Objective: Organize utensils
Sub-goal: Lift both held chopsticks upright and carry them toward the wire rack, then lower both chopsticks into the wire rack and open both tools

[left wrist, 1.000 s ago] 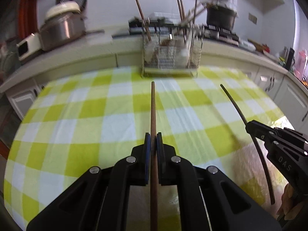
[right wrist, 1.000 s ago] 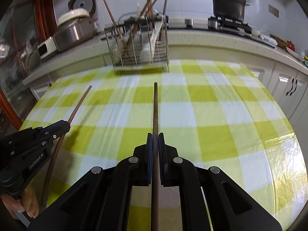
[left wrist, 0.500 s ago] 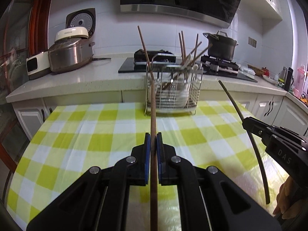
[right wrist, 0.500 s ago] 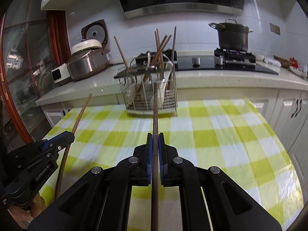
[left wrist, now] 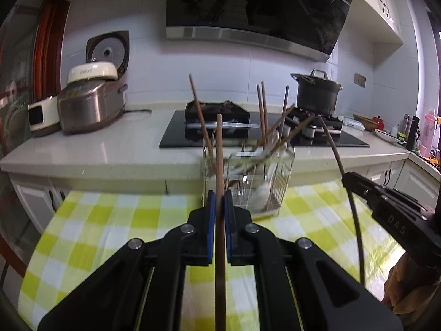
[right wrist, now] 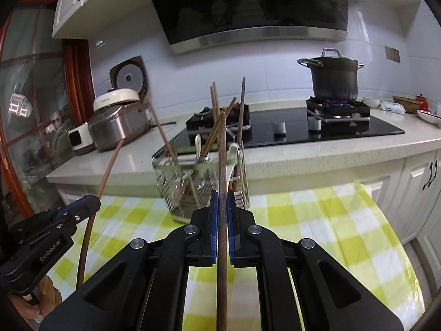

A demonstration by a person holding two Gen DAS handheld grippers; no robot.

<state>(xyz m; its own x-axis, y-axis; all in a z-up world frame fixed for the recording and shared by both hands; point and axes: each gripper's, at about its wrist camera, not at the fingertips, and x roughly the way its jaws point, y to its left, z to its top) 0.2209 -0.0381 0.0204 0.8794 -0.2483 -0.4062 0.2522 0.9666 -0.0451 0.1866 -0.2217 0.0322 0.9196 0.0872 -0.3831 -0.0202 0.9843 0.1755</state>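
Your left gripper (left wrist: 217, 207) and right gripper (right wrist: 222, 207) each clamp a chopstick (left wrist: 219, 165) lengthwise, tips aimed at the wire utensil basket (left wrist: 275, 187) mid-frame, straight ahead.

cloth (left wrist: 118, 220): yellow-green and white check
pot (right wrist: 333, 78): black
chopsticks (left wrist: 219, 165): brown
rack (right wrist: 204, 190): silver wire
pads (left wrist: 210, 215): blue
cooker (left wrist: 91, 102): steel, lid perhaps cream

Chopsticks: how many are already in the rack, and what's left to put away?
Done: several chopsticks and a few spoons already stand in the wire rack on the checked tablecloth. In hand: the left gripper is shut on one chopstick, the right gripper on another. Left: dropping both into the rack. No loose utensils show on the cloth.
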